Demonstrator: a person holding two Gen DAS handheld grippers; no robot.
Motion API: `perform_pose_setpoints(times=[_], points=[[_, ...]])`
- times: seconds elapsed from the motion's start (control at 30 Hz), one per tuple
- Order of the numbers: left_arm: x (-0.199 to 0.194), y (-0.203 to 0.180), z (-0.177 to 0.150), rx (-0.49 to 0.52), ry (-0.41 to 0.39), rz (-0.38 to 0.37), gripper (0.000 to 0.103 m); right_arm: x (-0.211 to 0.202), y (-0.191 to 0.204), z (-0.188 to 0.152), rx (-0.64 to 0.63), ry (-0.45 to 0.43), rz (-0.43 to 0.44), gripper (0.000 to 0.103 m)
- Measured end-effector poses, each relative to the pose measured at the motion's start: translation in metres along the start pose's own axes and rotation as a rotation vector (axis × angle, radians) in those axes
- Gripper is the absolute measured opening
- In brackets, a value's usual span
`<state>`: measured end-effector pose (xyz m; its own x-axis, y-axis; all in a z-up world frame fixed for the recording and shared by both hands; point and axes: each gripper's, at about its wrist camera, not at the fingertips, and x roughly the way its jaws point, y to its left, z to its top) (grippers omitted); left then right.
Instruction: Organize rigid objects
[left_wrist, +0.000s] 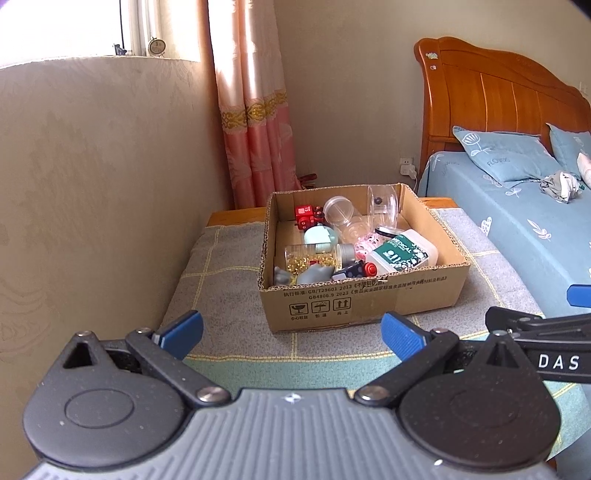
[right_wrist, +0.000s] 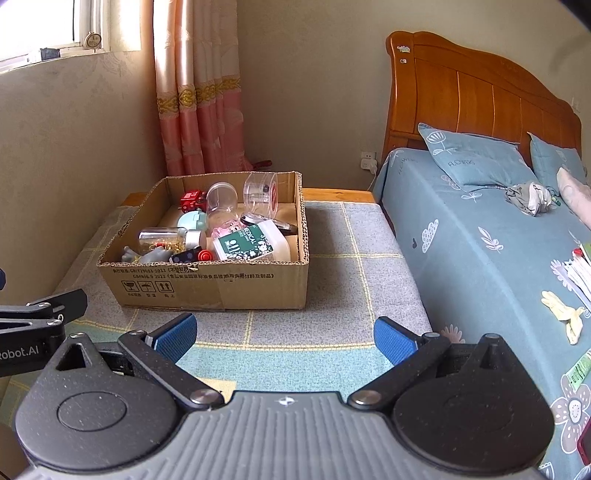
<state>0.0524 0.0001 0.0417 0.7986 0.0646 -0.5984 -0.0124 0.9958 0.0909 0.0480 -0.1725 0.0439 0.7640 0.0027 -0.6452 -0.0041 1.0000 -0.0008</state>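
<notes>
An open cardboard box (left_wrist: 354, 299) (right_wrist: 207, 286) stands on a grey checked cloth. Inside lie a white tub with a green label (left_wrist: 402, 253) (right_wrist: 255, 243), clear plastic jars (left_wrist: 382, 205) (right_wrist: 260, 194), a red toy (left_wrist: 308, 216) (right_wrist: 192, 199), a mint round case (left_wrist: 319, 236) (right_wrist: 192, 220), a jar of gold bits (left_wrist: 306, 258) (right_wrist: 162, 238), a grey figure (left_wrist: 314, 275) (right_wrist: 147, 254) and a red cap (left_wrist: 370, 268) (right_wrist: 205, 254). My left gripper (left_wrist: 291, 334) is open, short of the box. My right gripper (right_wrist: 284, 334) is open too, with nothing between its fingers.
The grey cloth (left_wrist: 221, 280) (right_wrist: 351, 258) covers a low wooden surface between a beige wall (left_wrist: 92, 184) and a bed with blue bedding (left_wrist: 517, 221) (right_wrist: 480, 240). Pink curtains (left_wrist: 255, 110) hang behind. Papers and a glove (right_wrist: 569, 314) lie on the bed.
</notes>
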Motion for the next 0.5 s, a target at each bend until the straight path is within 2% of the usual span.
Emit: perform_pose_setpoints(times=[0.5], points=[[-0.0044,-0.0013,0.0009,0.006,-0.016,0.004,0.102,-0.0044,-0.0004,-0.0001,-0.003,-0.014,0.001,0.103]])
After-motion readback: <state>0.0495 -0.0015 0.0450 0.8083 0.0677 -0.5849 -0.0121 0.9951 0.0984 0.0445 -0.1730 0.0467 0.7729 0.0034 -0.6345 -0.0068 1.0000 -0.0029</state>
